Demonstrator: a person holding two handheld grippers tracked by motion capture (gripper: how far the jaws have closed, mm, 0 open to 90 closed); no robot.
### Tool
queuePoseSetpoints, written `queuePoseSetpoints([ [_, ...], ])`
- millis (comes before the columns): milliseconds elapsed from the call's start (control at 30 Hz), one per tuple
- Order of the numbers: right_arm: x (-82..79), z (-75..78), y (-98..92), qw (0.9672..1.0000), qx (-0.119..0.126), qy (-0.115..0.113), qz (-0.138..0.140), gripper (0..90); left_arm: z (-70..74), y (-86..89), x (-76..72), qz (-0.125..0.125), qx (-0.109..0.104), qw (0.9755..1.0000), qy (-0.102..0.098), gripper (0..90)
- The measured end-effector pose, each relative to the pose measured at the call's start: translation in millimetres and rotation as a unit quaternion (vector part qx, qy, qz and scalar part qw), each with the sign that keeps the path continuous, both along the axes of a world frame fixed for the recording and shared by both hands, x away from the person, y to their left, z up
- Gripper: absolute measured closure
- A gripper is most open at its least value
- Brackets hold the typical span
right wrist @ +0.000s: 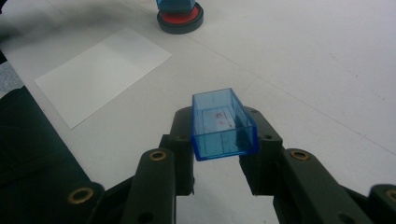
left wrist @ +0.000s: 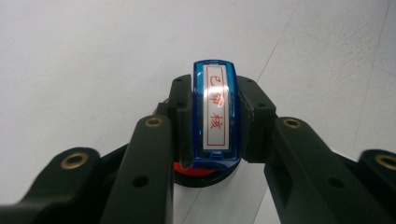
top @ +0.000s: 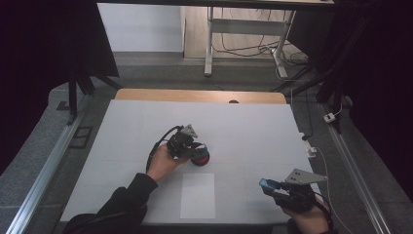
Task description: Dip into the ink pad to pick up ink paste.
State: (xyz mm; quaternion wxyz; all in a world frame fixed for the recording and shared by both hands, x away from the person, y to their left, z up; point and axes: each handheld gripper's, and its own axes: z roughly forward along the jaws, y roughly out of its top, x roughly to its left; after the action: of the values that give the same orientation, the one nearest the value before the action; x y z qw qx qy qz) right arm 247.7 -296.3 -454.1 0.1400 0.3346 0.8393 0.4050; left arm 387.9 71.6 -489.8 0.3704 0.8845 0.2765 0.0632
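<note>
Stamp [top: 194,149] sits on the ink pad [top: 200,158] just beyond the far end of the paper [top: 197,195] in the high view, with the left gripper [top: 191,147] clamped on it; the right gripper [top: 271,185] hangs well to the right of the paper, holding the blue cap [top: 266,184]. In the left gripper view the jaws squeeze the stamp [left wrist: 215,114] by its two long sides, label facing the camera, and the red pad [left wrist: 198,171] peeks out beneath it. In the right gripper view the jaws pinch the cap [right wrist: 223,125], open mouth up, with the paper [right wrist: 100,72] ahead to the left and the pad [right wrist: 180,21] beyond its far corner. To ink well, I would press straight down with the stamp level, lift it cleanly without dragging the pad, then carry it to the paper's middle, keeping the cap aside.
</note>
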Motion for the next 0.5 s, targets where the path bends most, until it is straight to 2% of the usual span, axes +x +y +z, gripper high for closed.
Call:
queuePoseSetpoints([
  [400,0.0,-0.1,0.1,1.0,0.0,0.0,0.001,68.1,-2.0,-3.2,0.1,0.006,0.013,0.9999,0.003,70.3],
  [500,-0.1,0.0,0.4,1.0,-0.003,-0.001,0.0,68.1,-1.7,-5.9,-2.8,0.003,0.024,0.9997,-0.009,70.4],
])
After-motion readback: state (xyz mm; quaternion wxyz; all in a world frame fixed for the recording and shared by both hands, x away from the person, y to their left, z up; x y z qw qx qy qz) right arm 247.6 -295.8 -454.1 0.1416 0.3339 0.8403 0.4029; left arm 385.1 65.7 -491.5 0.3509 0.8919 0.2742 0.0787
